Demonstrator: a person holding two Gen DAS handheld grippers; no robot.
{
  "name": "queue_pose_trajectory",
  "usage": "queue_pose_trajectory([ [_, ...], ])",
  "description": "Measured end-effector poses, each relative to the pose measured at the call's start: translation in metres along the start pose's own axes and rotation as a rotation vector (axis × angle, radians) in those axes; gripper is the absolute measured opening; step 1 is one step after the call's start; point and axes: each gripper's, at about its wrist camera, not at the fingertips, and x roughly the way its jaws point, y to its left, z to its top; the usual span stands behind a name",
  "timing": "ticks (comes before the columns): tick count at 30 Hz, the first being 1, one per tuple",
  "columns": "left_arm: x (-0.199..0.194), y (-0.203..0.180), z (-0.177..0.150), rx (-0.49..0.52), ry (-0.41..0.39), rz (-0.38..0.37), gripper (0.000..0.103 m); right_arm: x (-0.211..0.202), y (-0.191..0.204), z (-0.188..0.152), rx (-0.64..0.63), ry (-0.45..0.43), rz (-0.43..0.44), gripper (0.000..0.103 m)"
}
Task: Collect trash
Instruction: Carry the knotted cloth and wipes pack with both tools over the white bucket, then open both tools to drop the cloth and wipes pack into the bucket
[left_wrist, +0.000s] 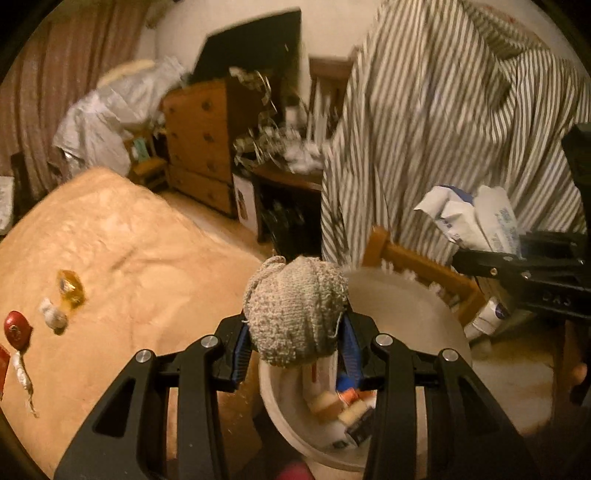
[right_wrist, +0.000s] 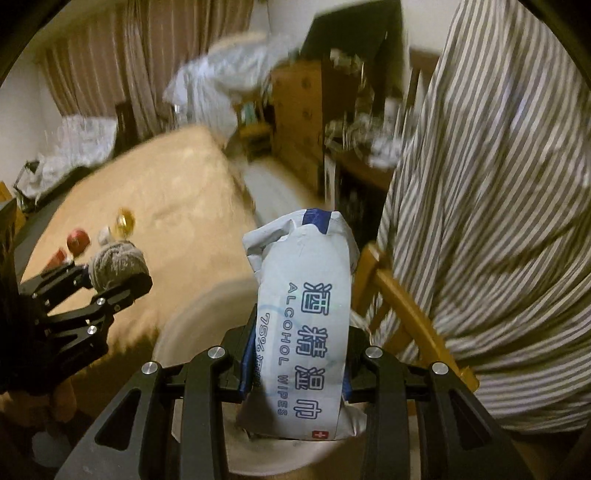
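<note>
Both loads hang over the bin (left_wrist: 424, 295), not yet dropped.
Left gripper (left_wrist: 295, 339) jaws clamp a balled sock (left_wrist: 295, 314); right gripper (right_wrist: 299, 365) jaws clamp a wipes packet (right_wrist: 306, 314); wrappers (left_wrist: 44, 321) remain on the bed (left_wrist: 129, 240).

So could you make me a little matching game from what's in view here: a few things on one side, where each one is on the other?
Things:
1. grey knitted ball
2. alcohol wipes pack
3. gold wrapper
4. small boxes

Places:
A. lying on the tan bed cover
B. inside the white bin
C. clamped in the right gripper
D. clamped in the left gripper

Pairs: 1-D, 2-C, 3-A, 4-B
</note>
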Motion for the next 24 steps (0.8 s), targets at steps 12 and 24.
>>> queue_pose_trajectory([
  [12,0.045,-0.008,-0.015,0.058,0.185,-0.015,0.039,0.062,-0.009,-0.006,0.034,0.251,0.085,0.036],
  [24,0.053,-0.005,-0.016,0.048,0.197,0.004,0.043,0.063,-0.006,-0.015,0.041,0.258,0.106,0.037],
])
